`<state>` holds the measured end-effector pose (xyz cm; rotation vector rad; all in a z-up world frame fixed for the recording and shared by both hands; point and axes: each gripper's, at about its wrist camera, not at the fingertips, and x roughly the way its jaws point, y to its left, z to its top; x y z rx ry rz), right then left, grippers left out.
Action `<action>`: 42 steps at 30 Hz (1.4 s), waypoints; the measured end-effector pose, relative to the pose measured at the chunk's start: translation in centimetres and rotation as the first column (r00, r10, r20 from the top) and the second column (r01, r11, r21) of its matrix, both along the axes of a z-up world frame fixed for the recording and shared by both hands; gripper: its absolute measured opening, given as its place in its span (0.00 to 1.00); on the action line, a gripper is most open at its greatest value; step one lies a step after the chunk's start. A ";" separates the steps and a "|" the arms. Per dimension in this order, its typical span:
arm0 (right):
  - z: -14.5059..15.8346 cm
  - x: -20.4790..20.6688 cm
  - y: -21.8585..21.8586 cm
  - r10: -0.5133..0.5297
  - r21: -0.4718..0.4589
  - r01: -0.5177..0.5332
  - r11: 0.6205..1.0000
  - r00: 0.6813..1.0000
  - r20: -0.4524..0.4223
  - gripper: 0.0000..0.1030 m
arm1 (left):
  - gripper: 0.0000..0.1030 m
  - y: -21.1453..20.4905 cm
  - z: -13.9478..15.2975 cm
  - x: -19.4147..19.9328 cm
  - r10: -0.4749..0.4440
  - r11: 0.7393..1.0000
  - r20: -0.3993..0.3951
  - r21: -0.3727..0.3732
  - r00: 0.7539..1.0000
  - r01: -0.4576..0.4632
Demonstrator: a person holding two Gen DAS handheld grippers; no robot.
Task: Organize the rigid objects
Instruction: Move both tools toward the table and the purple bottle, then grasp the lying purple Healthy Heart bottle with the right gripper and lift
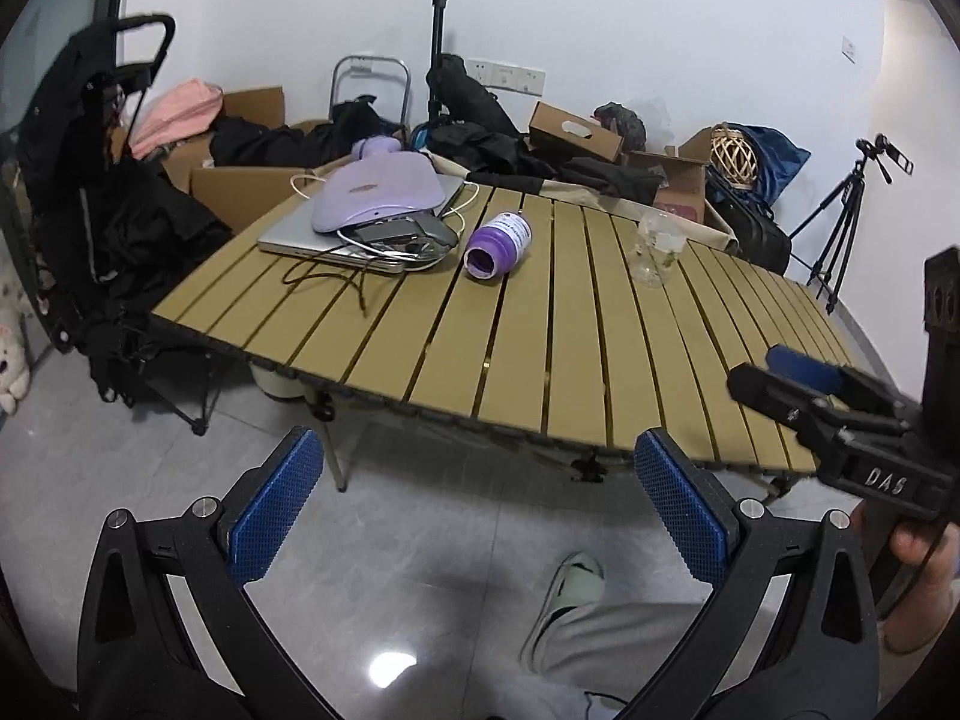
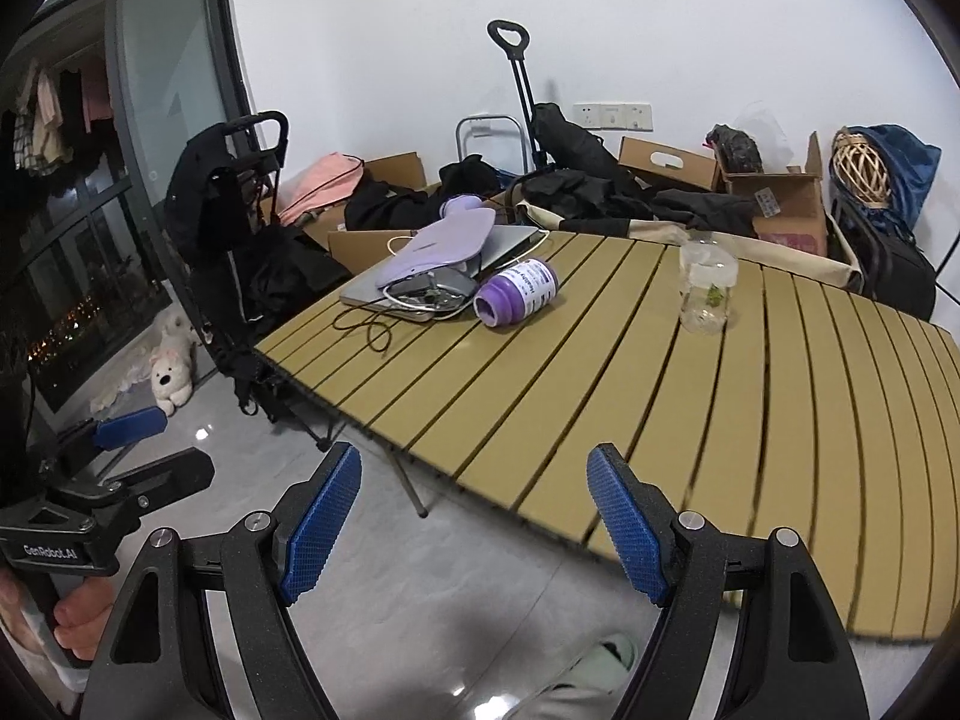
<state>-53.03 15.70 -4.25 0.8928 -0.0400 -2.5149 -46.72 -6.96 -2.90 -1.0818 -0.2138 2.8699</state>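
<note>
A purple bottle (image 1: 499, 243) lies on its side on the slatted tan table (image 1: 540, 348), its base toward me; it also shows in the right wrist view (image 2: 516, 297). A clear glass jar (image 1: 657, 246) stands upright to its right, seen too in the right wrist view (image 2: 707, 285). A lilac pouch (image 1: 378, 189) lies on a silver laptop (image 1: 300, 237) at the table's far left. My left gripper (image 1: 480, 504) is open and empty, held before the table's near edge. My right gripper (image 2: 474, 516) is open and empty, also short of the table.
Cables (image 1: 336, 282) trail off the laptop. Behind the table are cardboard boxes (image 1: 573, 132), black clothes, a folded trolley (image 1: 438, 42), a wicker ball (image 1: 733, 159) and a tripod (image 1: 840, 216). A black chair (image 1: 102, 228) stands left. A plush toy (image 2: 171, 375) lies on the floor.
</note>
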 end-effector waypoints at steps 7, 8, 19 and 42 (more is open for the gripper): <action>-1.9 -6.5 -0.7 -0.016 -0.056 0.018 0.998 0.999 0.039 0.80 | 1.00 -1.1 -0.7 -5.2 0.046 0.999 -0.037 0.008 0.998 -0.046; -2.4 -8.1 -0.9 -0.022 -0.059 0.026 0.998 0.998 0.062 0.80 | 1.00 -1.2 -0.9 -6.0 0.057 0.998 -0.044 -0.005 0.997 -0.057; -6.6 -23.2 -5.9 -0.020 -0.198 0.069 0.978 0.971 0.239 0.75 | 1.00 -2.8 -2.5 -15.8 -0.026 0.998 -0.052 0.048 0.998 0.028; -10.2 -20.6 -8.2 0.369 0.197 -0.397 0.896 0.915 0.165 0.68 | 0.97 -1.0 -7.0 -24.2 0.041 0.969 -0.033 0.243 0.999 -0.032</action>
